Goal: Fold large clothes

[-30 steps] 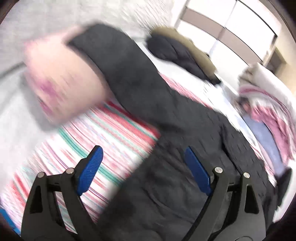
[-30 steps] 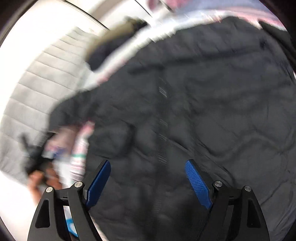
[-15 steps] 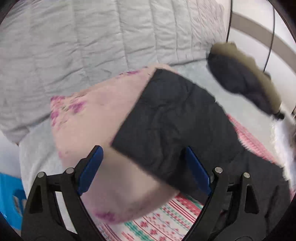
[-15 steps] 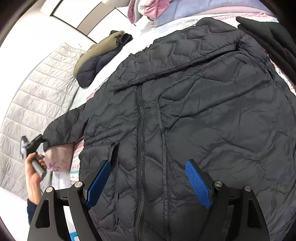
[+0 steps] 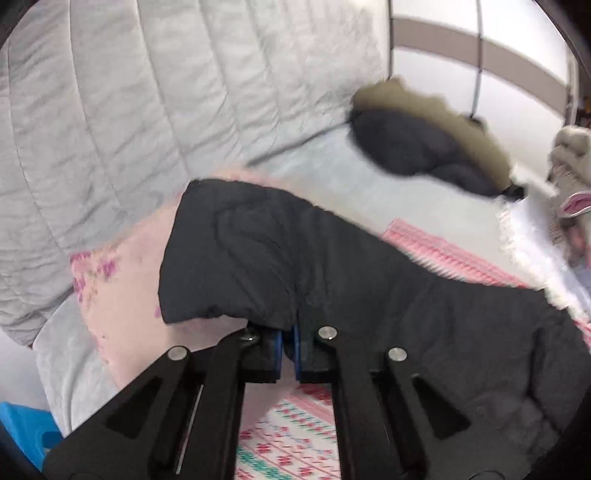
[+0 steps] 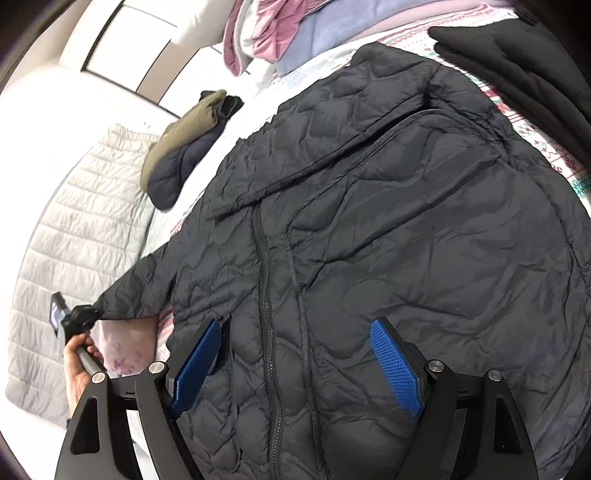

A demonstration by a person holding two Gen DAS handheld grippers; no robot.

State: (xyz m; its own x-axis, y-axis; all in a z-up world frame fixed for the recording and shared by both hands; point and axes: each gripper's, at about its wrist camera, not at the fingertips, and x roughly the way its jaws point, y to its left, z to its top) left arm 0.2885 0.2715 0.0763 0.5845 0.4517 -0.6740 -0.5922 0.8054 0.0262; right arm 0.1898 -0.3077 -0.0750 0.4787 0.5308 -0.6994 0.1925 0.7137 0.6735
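Observation:
A large dark quilted jacket point(image 6: 388, 221) lies front-up and zipped on the bed, filling the right wrist view. Its left sleeve point(image 5: 258, 258) stretches out over a pink pillow. My left gripper point(image 5: 289, 349) is shut on the cuff edge of that sleeve; it also shows in the right wrist view point(image 6: 86, 314), held by a hand at the sleeve's end. My right gripper point(image 6: 295, 365) is open and empty, hovering over the jacket's lower front beside the zipper point(image 6: 267, 314).
A folded olive and navy jacket point(image 5: 432, 144) lies near the grey quilted headboard point(image 5: 147, 110). A pink pillow point(image 5: 122, 295) sits under the sleeve. Pink and lilac clothes point(image 6: 280, 33) are piled at the far side. A black garment point(image 6: 517, 48) lies at the right. The striped blanket point(image 5: 291, 439) covers the bed.
My left gripper has closed on the sleeve cuff; half a second ago it was open around it. The right gripper has stayed open over the jacket front.

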